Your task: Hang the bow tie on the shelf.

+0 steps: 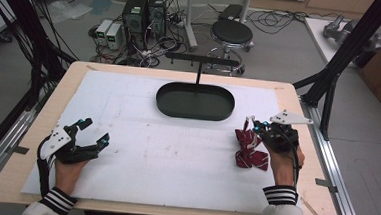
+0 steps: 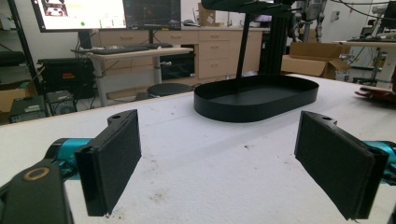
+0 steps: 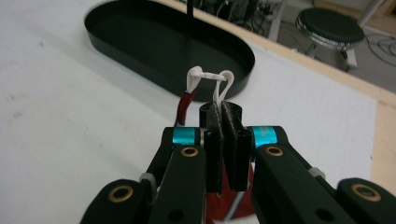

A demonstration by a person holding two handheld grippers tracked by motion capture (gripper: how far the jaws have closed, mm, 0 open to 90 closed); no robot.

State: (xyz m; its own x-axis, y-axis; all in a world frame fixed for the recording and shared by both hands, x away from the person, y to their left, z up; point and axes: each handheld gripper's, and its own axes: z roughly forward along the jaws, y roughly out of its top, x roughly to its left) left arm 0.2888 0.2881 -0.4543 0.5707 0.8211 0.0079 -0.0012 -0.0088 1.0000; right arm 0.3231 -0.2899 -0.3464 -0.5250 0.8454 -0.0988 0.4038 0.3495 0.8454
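Table (image 1: pixel 140 159) inspection: we find the left hand-held gripper (image 1: pixel 92 133) spread wide, holding nothing. The right hand-held gripper (image 1: pixel 253 125) pinches the white loop (image 3: pixel 210 79) of a red striped bow tie (image 1: pixel 249 148) near the black tray (image 1: pixel 195 102).

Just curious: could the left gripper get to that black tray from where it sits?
Probably yes. The left gripper is open, and bare white mat lies between it and the tray.
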